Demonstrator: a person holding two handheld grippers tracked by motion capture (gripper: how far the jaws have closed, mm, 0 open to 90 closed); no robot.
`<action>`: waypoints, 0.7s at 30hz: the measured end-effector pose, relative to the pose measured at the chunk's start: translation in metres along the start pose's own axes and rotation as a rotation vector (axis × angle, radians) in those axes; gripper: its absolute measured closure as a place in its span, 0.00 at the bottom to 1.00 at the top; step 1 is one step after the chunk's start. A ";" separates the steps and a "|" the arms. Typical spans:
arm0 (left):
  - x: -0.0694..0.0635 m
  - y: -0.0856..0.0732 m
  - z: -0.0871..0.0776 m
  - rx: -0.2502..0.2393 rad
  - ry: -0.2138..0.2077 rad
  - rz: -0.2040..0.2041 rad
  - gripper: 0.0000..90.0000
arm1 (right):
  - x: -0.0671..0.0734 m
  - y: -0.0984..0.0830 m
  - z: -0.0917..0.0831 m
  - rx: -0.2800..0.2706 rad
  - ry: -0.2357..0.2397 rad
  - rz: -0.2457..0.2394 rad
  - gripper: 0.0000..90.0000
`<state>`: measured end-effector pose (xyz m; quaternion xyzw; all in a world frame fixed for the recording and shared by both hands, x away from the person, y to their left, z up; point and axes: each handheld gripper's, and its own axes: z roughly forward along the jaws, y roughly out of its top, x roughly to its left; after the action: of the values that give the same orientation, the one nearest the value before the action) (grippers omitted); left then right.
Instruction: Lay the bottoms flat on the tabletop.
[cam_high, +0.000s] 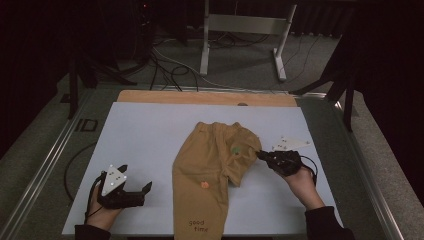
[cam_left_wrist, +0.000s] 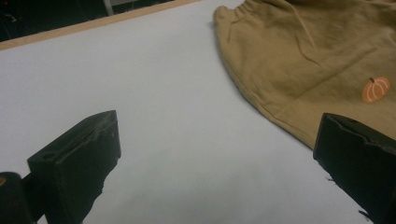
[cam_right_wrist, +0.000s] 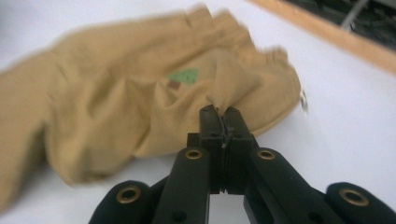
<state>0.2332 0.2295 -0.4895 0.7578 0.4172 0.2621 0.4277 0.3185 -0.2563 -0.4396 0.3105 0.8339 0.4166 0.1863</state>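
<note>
A pair of tan trousers (cam_high: 207, 170) lies on the white table sheet (cam_high: 140, 140), waistband toward the far side, one leg folded up and one leg reaching the near edge with "good time" printed on it. An orange pumpkin patch (cam_left_wrist: 375, 89) and a green patch (cam_right_wrist: 183, 76) mark the cloth (cam_right_wrist: 93, 107). My right gripper (cam_high: 262, 155) is shut on a pinch of the trousers' right edge, the fabric lifted into a small peak between its jaws (cam_right_wrist: 224, 114). My left gripper (cam_high: 142, 192) rests open on the sheet left of the trousers (cam_left_wrist: 317, 51), nothing between its jaws.
A wooden strip (cam_high: 205, 97) runs along the table's far edge. Metal rails border the table at left and right. Beyond it stand a grey frame (cam_high: 245, 35) and loose cables on the floor. Bare sheet lies left of the trousers.
</note>
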 end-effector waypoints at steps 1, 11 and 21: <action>0.000 0.000 0.000 -0.001 0.000 -0.003 0.02 | 0.000 0.007 -0.005 -0.027 0.002 -0.012 0.99; 0.000 -0.001 0.002 0.010 -0.006 -0.004 0.02 | 0.010 0.052 0.012 -0.098 0.093 -0.037 0.99; 0.002 -0.001 0.000 0.000 -0.008 -0.006 0.02 | 0.044 0.082 0.078 -0.104 0.197 -0.042 0.99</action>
<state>0.2333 0.2314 -0.4904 0.7577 0.4178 0.2580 0.4299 0.3602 -0.1432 -0.4208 0.2402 0.8317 0.4840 0.1281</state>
